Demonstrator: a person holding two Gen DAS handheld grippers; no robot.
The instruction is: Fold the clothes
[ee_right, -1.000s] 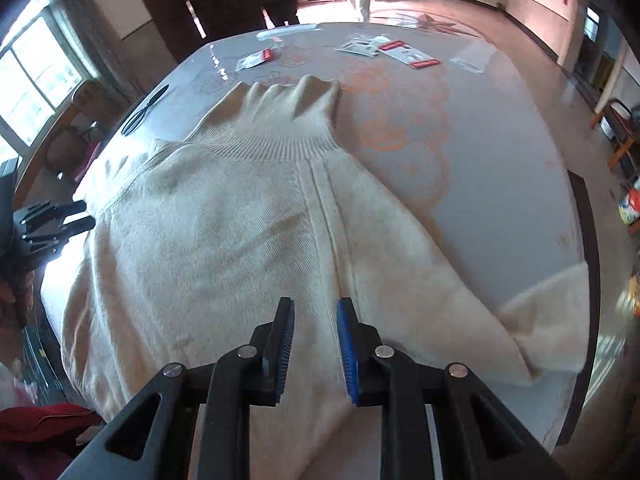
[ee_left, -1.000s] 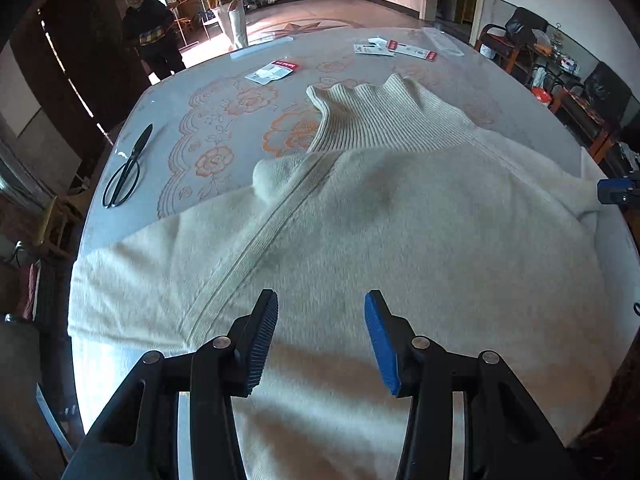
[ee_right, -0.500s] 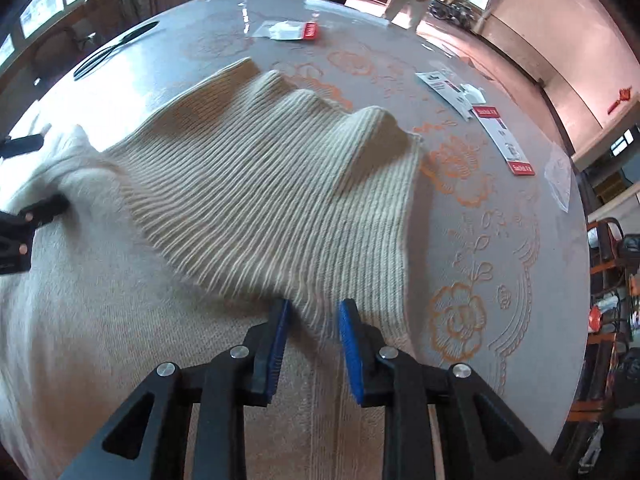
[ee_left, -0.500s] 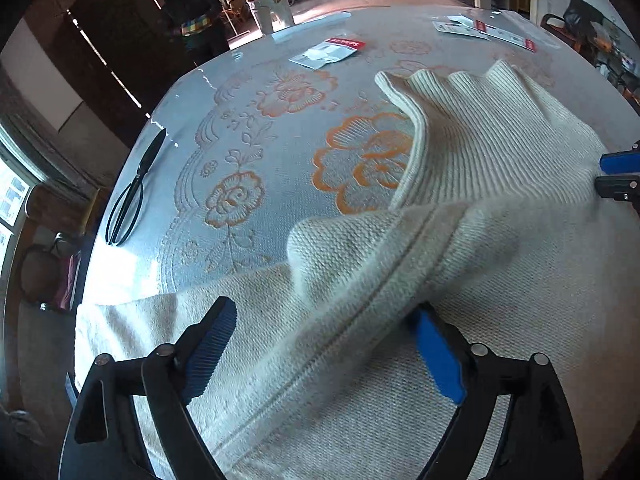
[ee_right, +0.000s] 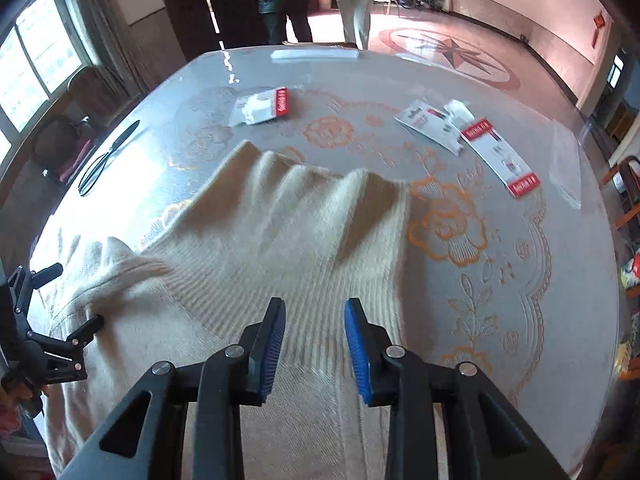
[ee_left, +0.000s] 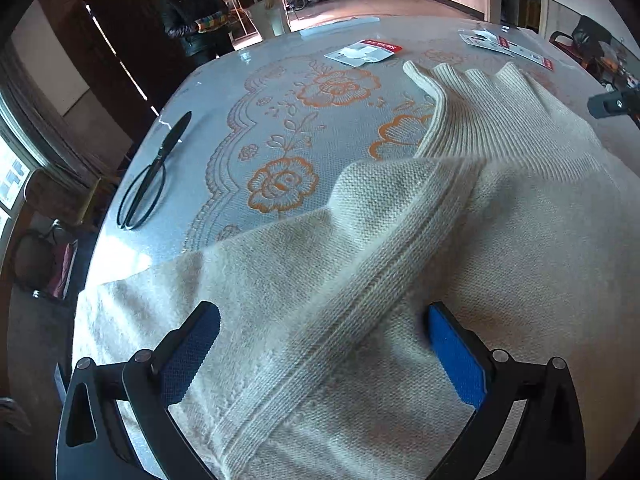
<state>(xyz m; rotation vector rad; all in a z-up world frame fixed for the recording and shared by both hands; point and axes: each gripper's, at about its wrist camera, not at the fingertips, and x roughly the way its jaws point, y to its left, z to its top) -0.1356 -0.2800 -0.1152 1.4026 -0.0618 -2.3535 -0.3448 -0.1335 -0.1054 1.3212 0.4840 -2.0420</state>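
Where sweater (ee_left: pixel 500 248) ends, table (ee_left: pixel 280 120) opens.

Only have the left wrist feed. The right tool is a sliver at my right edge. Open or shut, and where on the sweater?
Observer: The right tool is open, its fingers apart over the base of the ribbed collar of the sweater.
Operator: Anything right of the collar that I can't see?
Observer: A clear plastic sleeve lies near the right edge of the table, apart from the collar.
Operator: How does my left tool look from there?
Observer: The left tool is at the far left of the view, fingers apart on either side of the raised shoulder fold.
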